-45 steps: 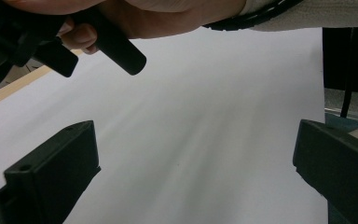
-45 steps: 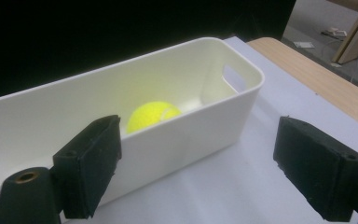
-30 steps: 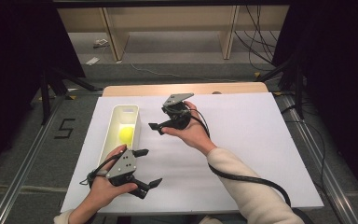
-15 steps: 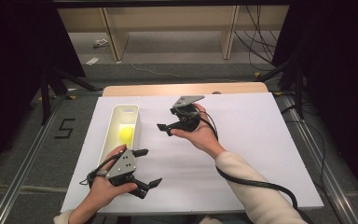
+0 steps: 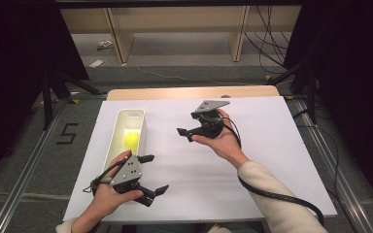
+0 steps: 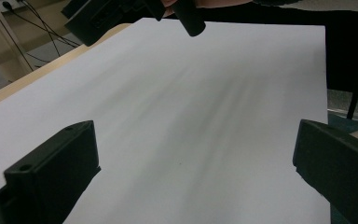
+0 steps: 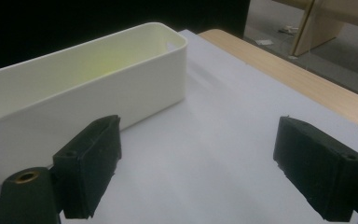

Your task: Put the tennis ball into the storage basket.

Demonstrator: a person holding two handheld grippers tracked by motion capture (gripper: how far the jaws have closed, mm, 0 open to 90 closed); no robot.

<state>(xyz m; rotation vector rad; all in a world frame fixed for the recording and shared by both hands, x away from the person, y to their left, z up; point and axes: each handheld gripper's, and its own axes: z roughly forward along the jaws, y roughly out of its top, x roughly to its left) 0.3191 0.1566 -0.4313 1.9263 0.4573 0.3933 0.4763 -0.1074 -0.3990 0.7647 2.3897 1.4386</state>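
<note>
On the white tabletop (image 5: 272, 160) a long white bin (image 5: 121, 145) runs 12 to 6, a yellow ball (image 5: 131, 140) inside it. The left tool (image 5: 148, 174), wide open and empty, sits at the bin's near end, the ball at its 11 o'clock; the right tool (image 5: 185, 133), also wide open and empty, has the ball at its 9 o'clock, about as near

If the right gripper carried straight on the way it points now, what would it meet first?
Probably the long side wall of the white bin, which lies ahead of the open right gripper, slightly toward its left jaw; only bare white sheet lies between.
</note>
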